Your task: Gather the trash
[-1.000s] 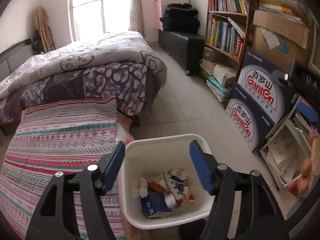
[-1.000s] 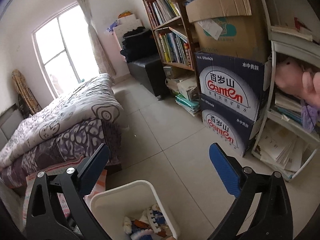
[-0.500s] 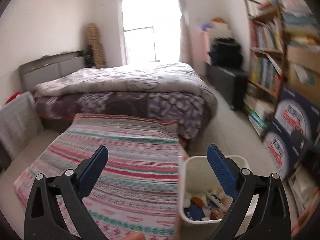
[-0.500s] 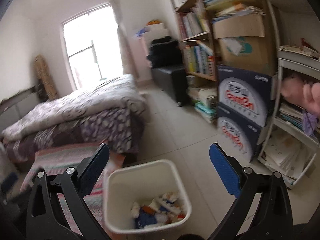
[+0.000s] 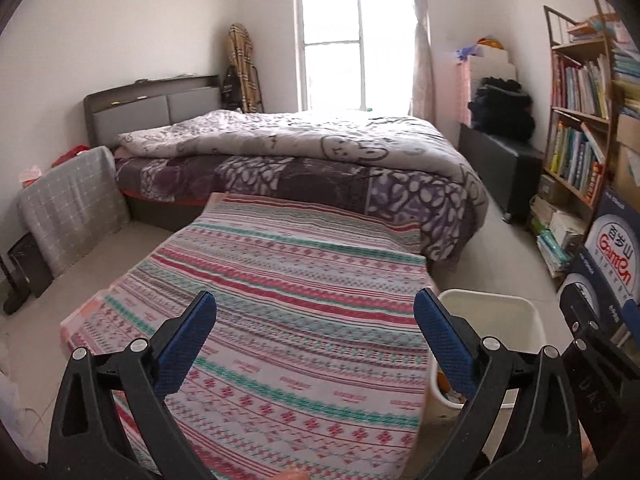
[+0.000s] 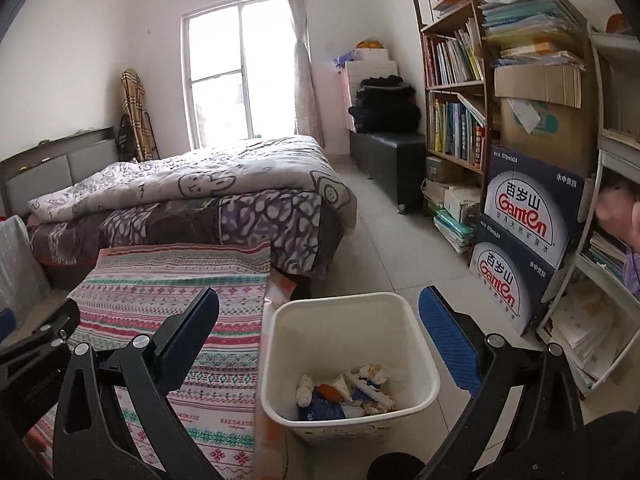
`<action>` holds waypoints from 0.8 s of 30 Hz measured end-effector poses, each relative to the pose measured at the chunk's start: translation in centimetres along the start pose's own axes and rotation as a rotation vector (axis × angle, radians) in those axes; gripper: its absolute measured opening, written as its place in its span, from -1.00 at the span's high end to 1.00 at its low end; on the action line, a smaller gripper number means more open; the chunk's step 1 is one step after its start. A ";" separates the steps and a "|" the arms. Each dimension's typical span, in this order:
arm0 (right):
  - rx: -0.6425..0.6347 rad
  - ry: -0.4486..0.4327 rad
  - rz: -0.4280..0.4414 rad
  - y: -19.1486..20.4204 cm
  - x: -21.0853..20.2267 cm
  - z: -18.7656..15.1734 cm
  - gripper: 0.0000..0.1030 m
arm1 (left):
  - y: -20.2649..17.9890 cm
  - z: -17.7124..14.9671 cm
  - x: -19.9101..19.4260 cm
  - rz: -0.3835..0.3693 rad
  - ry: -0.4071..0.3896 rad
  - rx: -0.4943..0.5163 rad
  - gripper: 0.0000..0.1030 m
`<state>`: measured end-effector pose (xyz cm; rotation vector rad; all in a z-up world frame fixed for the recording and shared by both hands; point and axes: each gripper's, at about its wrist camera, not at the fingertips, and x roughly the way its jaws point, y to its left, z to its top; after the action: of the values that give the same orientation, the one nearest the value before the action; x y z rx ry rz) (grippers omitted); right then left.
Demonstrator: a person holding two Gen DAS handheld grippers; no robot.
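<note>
A home bedroom; made bed (image 5: 304, 160); crammed bookshelf (image 6: 456, 92); curtained window (image 5: 352, 36).

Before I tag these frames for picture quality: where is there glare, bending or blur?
Left wrist view: the window is blown out white, the bookshelf bows with fisheye, the corners are black. Right wrist view: window also overexposed, the bin and its trash look sharp, the pink shape at the right edge is blurred.

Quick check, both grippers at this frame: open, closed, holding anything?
Left hand-held gripper: open, holding nothing, over the striped cloth.
Right hand-held gripper: open, holding nothing, above the trash bin.
</note>
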<state>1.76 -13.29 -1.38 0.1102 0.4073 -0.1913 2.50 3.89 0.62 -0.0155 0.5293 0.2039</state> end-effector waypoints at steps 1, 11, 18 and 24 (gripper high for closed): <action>-0.007 -0.002 0.000 0.2 0.0 0.0 -0.86 | 0.3 0.0 0.1 0.001 0.002 -0.004 -0.87; -0.036 -0.003 0.005 1.4 0.0 -0.5 -0.86 | 1.6 -0.1 0.5 0.017 0.023 -0.029 -0.87; -0.021 0.020 0.017 1.3 0.4 -0.6 -0.86 | 1.3 -0.3 0.8 0.019 0.028 -0.020 -0.87; -0.008 0.040 0.021 1.0 0.8 -0.7 -0.86 | 1.2 -0.4 1.2 0.021 0.037 -0.013 -0.87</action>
<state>2.44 -12.38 -2.30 0.1110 0.4461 -0.1668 3.01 5.26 -0.30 -0.0266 0.5649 0.2285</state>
